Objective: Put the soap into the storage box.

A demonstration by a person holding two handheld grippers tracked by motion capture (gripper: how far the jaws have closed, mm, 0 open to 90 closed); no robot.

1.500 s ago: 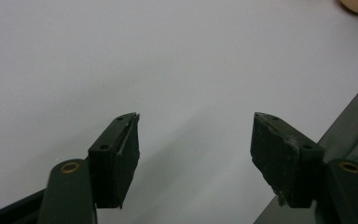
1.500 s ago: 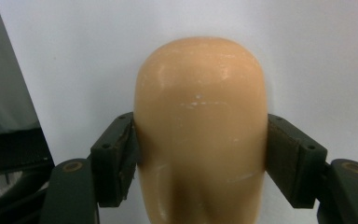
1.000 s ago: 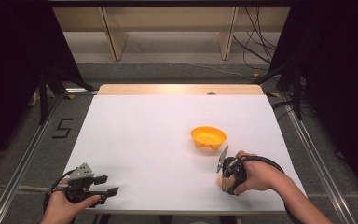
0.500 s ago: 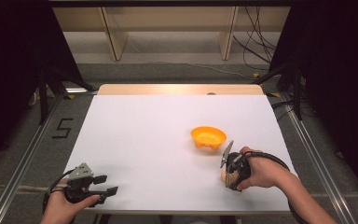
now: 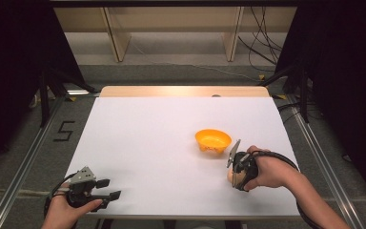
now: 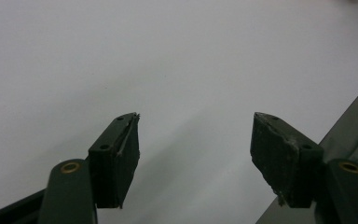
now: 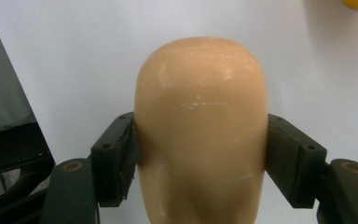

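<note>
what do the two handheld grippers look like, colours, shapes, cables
Both are black. The left gripper carries a grey three-cornered plate on top, as does the right gripper, and a black cable loops from each. Each has two blocky dark jaws with worn flat pads and brass-coloured pivot rivets. No sleeves show on the forearms.

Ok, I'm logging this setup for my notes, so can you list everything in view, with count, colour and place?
Bowl: one, orange, on the table right of centre, just beyond the right tongs.
Rounded object: one, pale peach, smooth, clamped between the right tongs' jaws near the table's right front.
Table: one, white top with a wooden strip along the far edge.
Floor marking: one, black "5", left of the table.
Cables: several, black, on the floor at the far right.
Left tongs: black, jaws apart with nothing between them, at the front left corner.
Right tongs: black, gripping the peach object.
</note>
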